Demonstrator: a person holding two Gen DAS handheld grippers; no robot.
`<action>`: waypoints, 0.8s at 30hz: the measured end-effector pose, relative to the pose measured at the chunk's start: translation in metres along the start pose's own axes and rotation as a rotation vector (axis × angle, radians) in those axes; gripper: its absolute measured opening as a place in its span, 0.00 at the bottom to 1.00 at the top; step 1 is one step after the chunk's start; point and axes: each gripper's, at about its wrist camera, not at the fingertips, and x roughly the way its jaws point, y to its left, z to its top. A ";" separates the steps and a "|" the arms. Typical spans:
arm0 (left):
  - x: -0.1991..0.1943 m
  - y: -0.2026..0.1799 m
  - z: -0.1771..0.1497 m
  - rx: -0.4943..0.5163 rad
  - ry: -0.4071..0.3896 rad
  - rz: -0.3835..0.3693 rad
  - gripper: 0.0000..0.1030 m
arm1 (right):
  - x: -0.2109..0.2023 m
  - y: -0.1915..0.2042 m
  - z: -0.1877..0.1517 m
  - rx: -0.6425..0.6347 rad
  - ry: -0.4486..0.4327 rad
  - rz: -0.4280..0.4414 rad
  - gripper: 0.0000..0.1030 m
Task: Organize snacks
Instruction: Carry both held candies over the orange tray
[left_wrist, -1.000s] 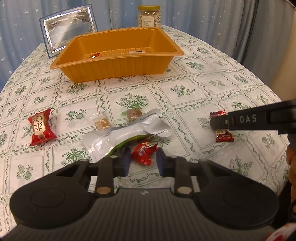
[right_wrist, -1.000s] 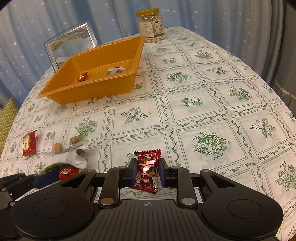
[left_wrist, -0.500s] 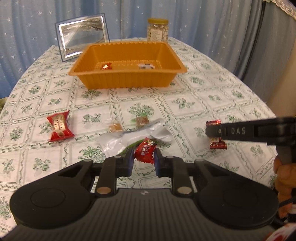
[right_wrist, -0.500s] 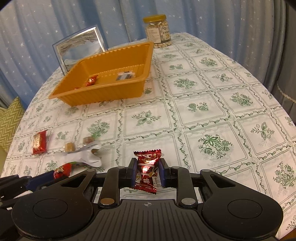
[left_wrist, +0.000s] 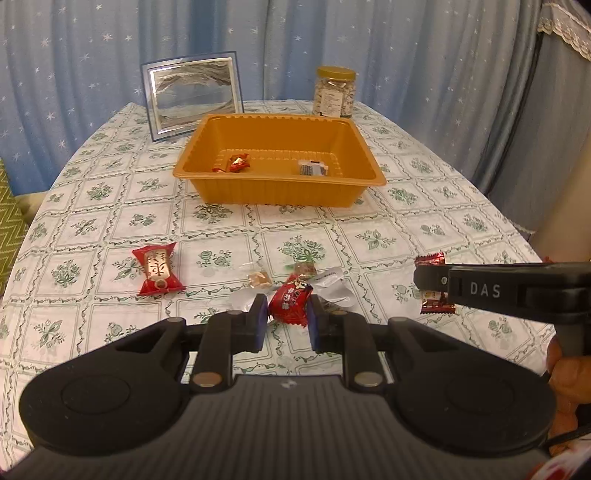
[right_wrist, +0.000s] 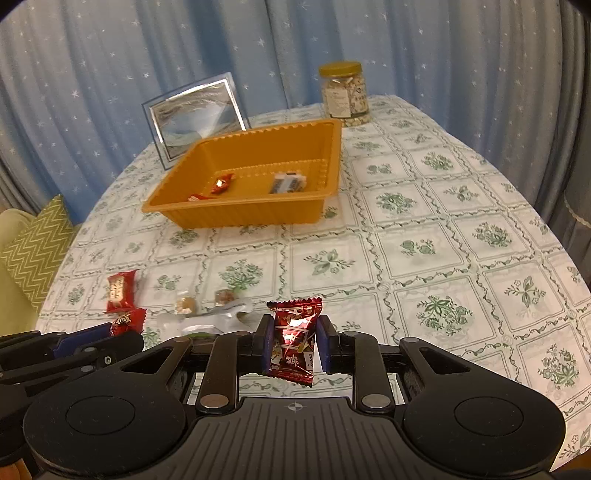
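My left gripper is shut on a small red candy, held above the table. My right gripper is shut on a dark red snack packet, also lifted off the cloth; from the left wrist view that gripper shows side-on at the right with the packet in it. The orange tray stands at the far middle of the table with a red candy and a white wrapped snack inside. On the cloth lie a red packet, two small brown candies and a silver pouch.
A framed picture and a lidded jar of nuts stand behind the tray by the blue curtain. A floral cloth covers the round table. A zigzag cushion sits left of the table. A hand holds the right gripper.
Both grippers have risen off the table with their snacks, so the tray and table appear farther and lower. The left gripper's jaws closed in on the red candy.
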 end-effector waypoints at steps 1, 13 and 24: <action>-0.002 0.001 0.000 -0.004 -0.001 0.002 0.19 | -0.002 0.002 0.000 -0.005 -0.002 0.002 0.24; -0.015 0.011 0.007 -0.029 -0.020 0.014 0.19 | -0.013 0.012 0.003 -0.037 -0.019 0.012 0.24; -0.007 0.018 0.033 -0.037 -0.044 0.008 0.19 | -0.008 0.014 0.024 -0.064 -0.048 0.012 0.24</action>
